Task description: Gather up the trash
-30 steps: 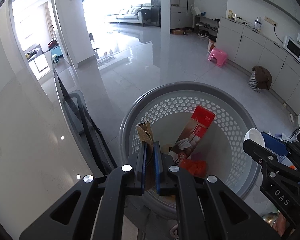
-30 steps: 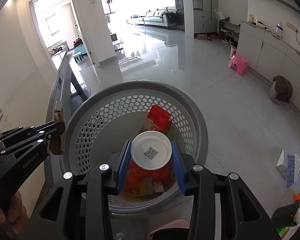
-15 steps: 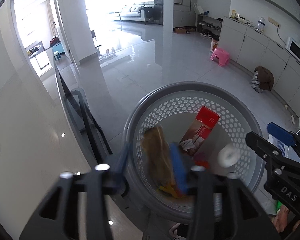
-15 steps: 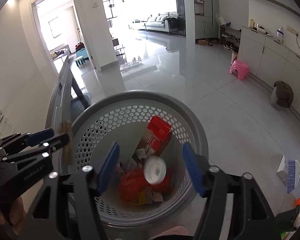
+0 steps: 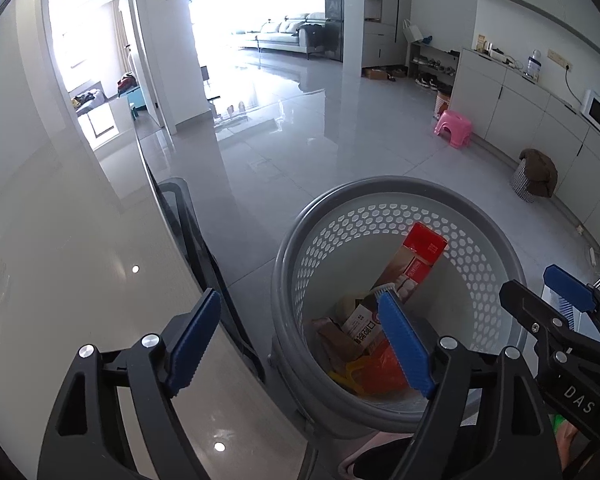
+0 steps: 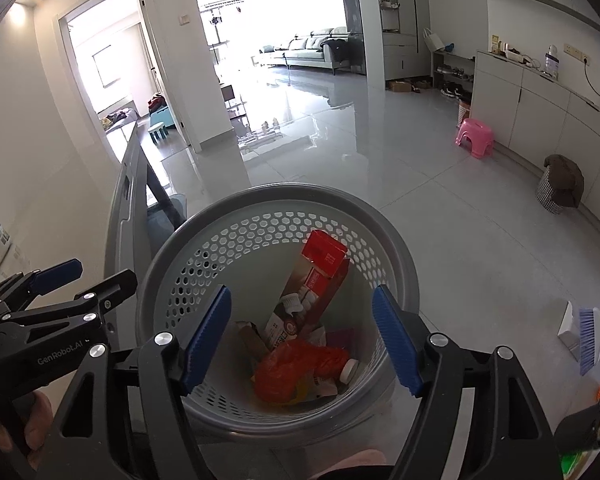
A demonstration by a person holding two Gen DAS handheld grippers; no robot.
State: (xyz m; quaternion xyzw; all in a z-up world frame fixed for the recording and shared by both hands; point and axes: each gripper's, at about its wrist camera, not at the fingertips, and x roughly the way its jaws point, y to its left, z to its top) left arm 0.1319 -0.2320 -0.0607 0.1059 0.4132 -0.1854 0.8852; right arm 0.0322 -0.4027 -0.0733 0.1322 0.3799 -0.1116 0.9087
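A grey perforated waste basket (image 5: 496,256) (image 6: 260,232) stands on the floor below both grippers. Inside lie a long red and brown carton (image 5: 414,264) (image 6: 316,276), a brown paper scrap (image 5: 334,338) (image 6: 252,338), an orange-red bag (image 6: 300,364) (image 5: 380,372) and a white-capped container (image 6: 348,370). My left gripper (image 5: 300,344) is open and empty, over the basket's left rim. My right gripper (image 6: 302,336) is open and empty, above the basket's middle. Each gripper also shows at the edge of the other's view, the right (image 5: 556,300) and the left (image 6: 72,280).
A glossy table edge (image 5: 148,184) (image 6: 120,208) runs along the left. On the tiled floor are a pink stool (image 5: 452,126) (image 6: 474,136), a checked basket with a brown cloth (image 5: 534,174) (image 6: 560,188), and a broom with dustpan (image 6: 584,332). White cabinets (image 5: 540,120) line the right wall.
Both grippers opened. The brown paper scrap dropped from the left and the white-capped container dropped from the right; both now lie in the basket.
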